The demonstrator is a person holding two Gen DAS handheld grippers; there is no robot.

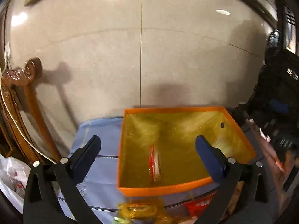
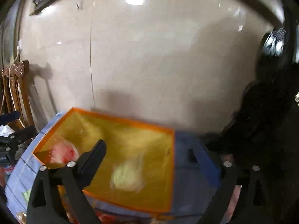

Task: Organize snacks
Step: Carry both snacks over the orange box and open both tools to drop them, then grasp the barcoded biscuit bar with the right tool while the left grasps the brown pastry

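Note:
An orange box with a yellow inside stands on a blue striped cloth. A red and white wrapped snack lies in it, between the fingers of my open, empty left gripper held above the box. In the right wrist view the box holds the red snack at its left and a blurred pale yellow-green snack in the middle. My right gripper is open and empty above the box.
More snack packets, yellow and red, lie on the cloth in front of the box. A wooden chair stands at the left by a tiled wall. A white plastic bag is at lower left. Dark equipment is at the right.

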